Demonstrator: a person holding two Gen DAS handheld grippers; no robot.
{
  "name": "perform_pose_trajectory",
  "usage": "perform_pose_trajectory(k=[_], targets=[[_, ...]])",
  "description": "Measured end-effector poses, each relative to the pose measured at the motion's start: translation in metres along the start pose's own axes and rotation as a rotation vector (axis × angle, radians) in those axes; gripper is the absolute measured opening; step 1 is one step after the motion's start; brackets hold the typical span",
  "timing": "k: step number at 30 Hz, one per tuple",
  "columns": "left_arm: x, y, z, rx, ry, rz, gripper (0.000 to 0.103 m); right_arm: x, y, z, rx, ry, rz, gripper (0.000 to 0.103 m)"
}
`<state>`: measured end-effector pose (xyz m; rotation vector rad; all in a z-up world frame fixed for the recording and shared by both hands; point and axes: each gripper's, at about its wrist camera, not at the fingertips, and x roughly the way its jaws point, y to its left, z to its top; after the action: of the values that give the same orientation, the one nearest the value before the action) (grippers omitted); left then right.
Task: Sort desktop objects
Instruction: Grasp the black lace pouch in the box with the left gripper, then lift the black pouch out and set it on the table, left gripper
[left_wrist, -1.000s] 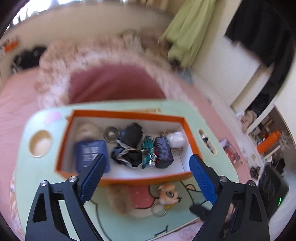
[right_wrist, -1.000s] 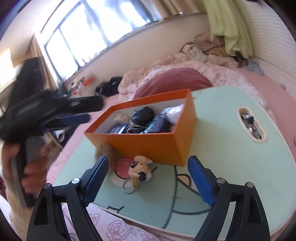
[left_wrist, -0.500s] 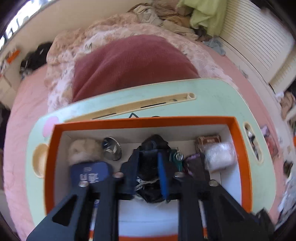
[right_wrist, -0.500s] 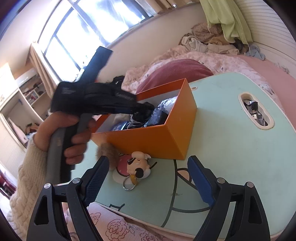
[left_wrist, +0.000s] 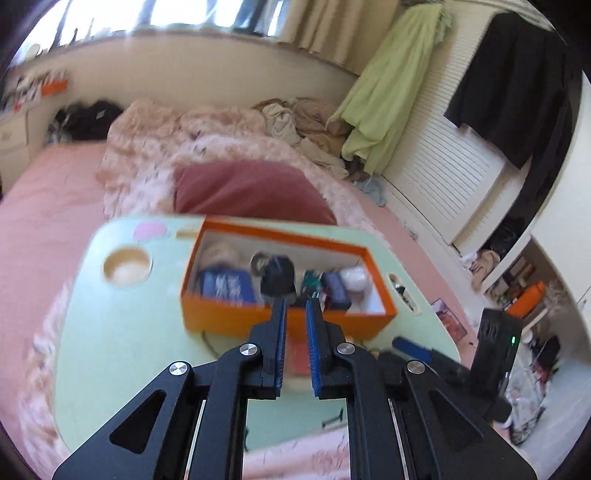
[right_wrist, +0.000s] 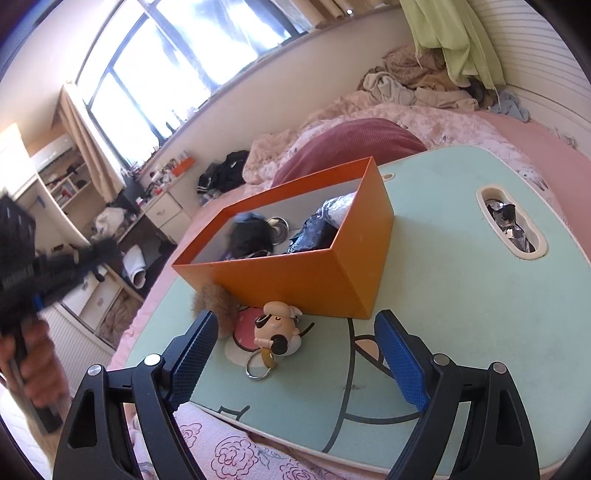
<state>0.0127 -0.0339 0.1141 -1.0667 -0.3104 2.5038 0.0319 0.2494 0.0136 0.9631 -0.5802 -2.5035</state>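
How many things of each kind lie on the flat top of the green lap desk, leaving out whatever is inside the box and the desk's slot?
On the green lap desk:
Orange box: 1
Cartoon figure keychain: 1
Brown fluffy pom-pom: 1
Total: 3

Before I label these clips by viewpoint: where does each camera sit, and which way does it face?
Left wrist: rides the left gripper, looking down along nearly closed fingers at the orange box on the green lap table; the right gripper shows at lower right.
Right wrist: rides the open right gripper, facing the box's corner and a figure keychain; the left hand appears at left.
Shared: box, table, red pillow.
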Motion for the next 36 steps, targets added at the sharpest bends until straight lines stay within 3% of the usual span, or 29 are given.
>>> perform_pose_trajectory(k=[3, 4, 6, 8, 10, 15, 17, 18, 20, 22, 24, 27, 31, 34, 36], targets=[[0.018, 0.021, -0.017, -0.065, 0.028, 0.010, 0.012, 0.000, 0.000, 0.000, 0.002, 0.007, 0.002, 0.087], [0.025, 0.020, -0.016, -0.072, 0.045, 0.004, 0.016, 0.001, 0.000, 0.000, 0.004, 0.010, 0.002, 0.087], [0.039, 0.010, 0.001, -0.057, 0.068, -0.010, 0.031, 0.001, 0.000, 0.000, 0.007, 0.013, 0.003, 0.087], [0.049, -0.009, 0.017, 0.008, 0.079, 0.023, 0.076, 0.002, 0.001, 0.000, 0.006, 0.016, 0.000, 0.087], [0.074, -0.033, 0.040, 0.066, 0.105, 0.093, 0.082, 0.003, 0.001, 0.000, 0.004, 0.015, 0.000, 0.087], [0.160, -0.047, 0.063, 0.076, 0.345, 0.254, 0.080, 0.002, -0.003, 0.000, 0.016, 0.012, 0.007, 0.087], [0.186, -0.045, 0.059, 0.084, 0.412, 0.312, 0.054, 0.003, -0.003, 0.000, 0.019, 0.016, 0.008, 0.087], [0.194, -0.044, 0.054, 0.092, 0.436, 0.345, 0.050, 0.003, -0.003, 0.000, 0.019, 0.017, 0.008, 0.087], [0.196, -0.043, 0.051, 0.106, 0.418, 0.377, 0.035, 0.003, -0.003, 0.000, 0.019, 0.016, 0.008, 0.087], [0.189, -0.040, 0.047, 0.112, 0.405, 0.331, 0.030, 0.003, -0.002, 0.000, 0.020, 0.016, 0.008, 0.087], [0.172, -0.035, 0.048, 0.093, 0.374, 0.271, 0.028, 0.004, -0.002, 0.000, 0.020, 0.018, 0.007, 0.087], [0.108, -0.032, 0.058, 0.036, 0.210, 0.114, 0.028, 0.003, -0.001, -0.001, 0.018, 0.018, 0.005, 0.087], [0.037, -0.032, 0.046, 0.038, 0.074, 0.000, 0.028, 0.004, -0.002, -0.001, 0.022, 0.019, 0.006, 0.087], [0.017, -0.018, 0.014, 0.037, 0.033, 0.003, 0.028, 0.004, -0.001, -0.001, 0.024, 0.022, 0.007, 0.087], [0.023, 0.003, -0.009, -0.012, 0.048, 0.035, 0.028, 0.004, 0.000, -0.001, 0.022, 0.024, 0.005, 0.087]])
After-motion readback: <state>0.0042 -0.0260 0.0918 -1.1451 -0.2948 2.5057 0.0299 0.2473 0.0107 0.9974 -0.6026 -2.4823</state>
